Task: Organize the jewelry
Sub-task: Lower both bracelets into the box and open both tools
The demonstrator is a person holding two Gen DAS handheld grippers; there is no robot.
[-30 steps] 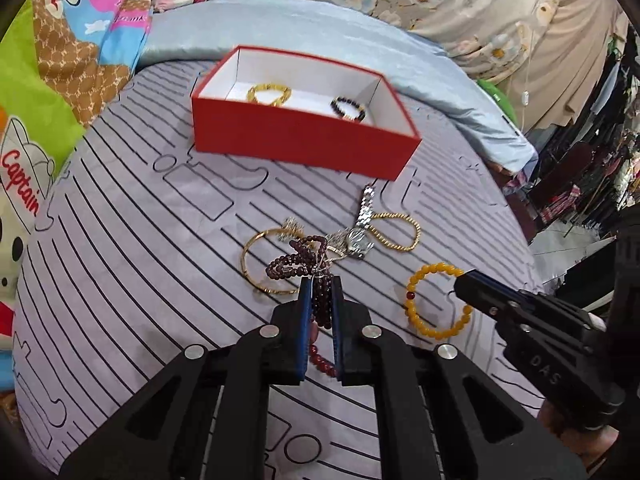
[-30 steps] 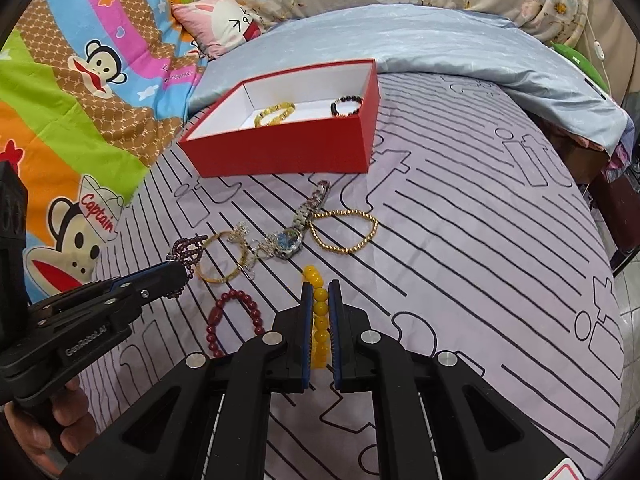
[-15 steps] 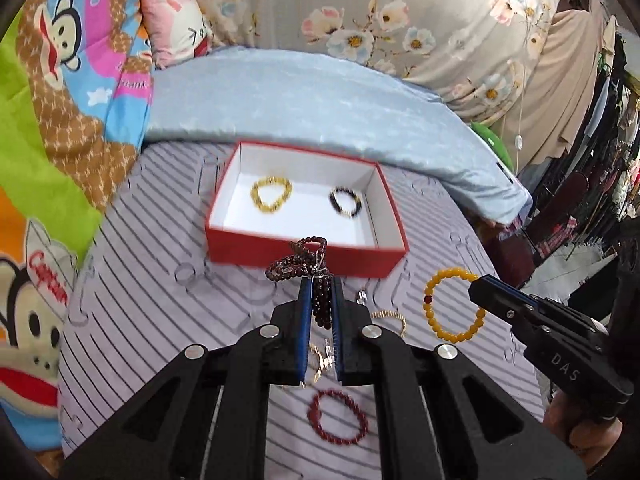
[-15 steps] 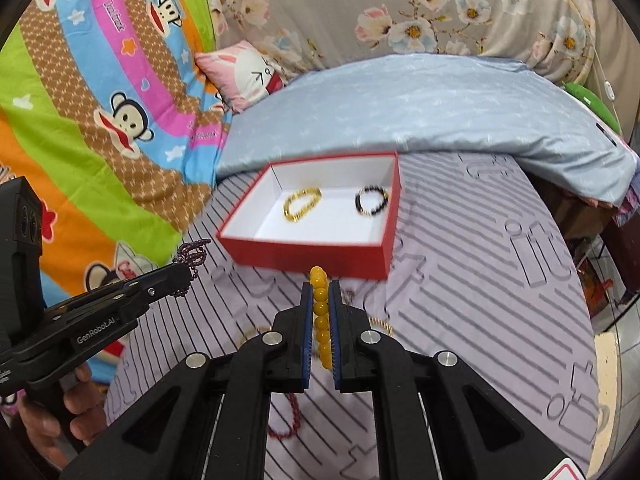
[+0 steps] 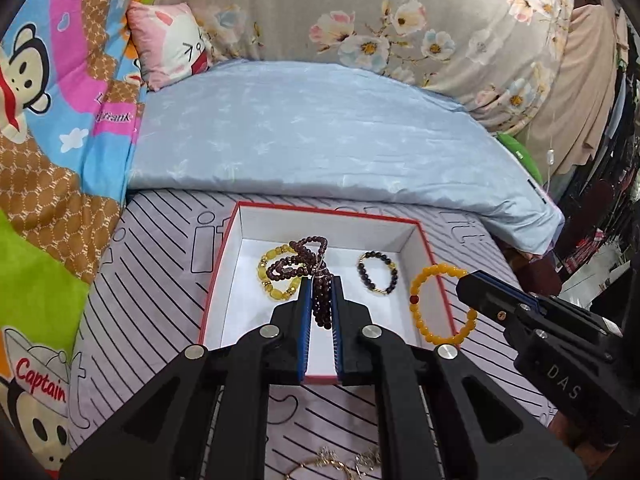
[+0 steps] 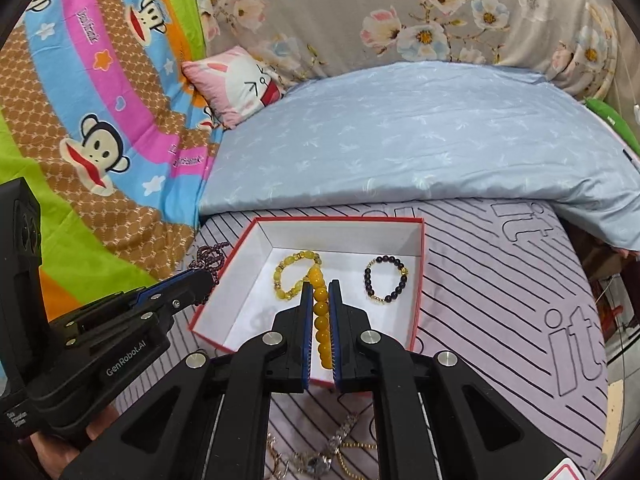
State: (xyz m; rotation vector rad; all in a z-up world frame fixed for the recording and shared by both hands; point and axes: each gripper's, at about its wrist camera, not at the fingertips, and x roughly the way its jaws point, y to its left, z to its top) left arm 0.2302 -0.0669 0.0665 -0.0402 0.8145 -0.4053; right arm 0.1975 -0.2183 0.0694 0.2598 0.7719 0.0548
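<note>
A: In the left wrist view, what does the left gripper [image 5: 320, 280] have?

B: Its jaws are clamped on a dark red bead strand [image 5: 308, 258], which loops up past the fingertips. It hangs over the red box [image 5: 427, 248], in front of a yellow bracelet [image 5: 274, 272] lying on the white floor inside. A dark bracelet [image 5: 378, 272] lies in the box too, apart to the right.

A: And the right gripper [image 5: 466, 286] there?

B: It comes in from the right, jaws closed on an amber bracelet [image 5: 438, 304] that hangs over the box's right wall.

A: Now the right wrist view.

B: The right gripper [image 6: 320, 286] pinches the amber bracelet [image 6: 320, 320] edge-on, above the box [image 6: 420, 280]. The left gripper [image 6: 204, 278] holds the dark red strand [image 6: 210, 256] at the box's left wall. The box sits on a striped bedsheet [image 6: 500, 300], with a chain [image 6: 340, 436] lying near the bottom edge.
</note>
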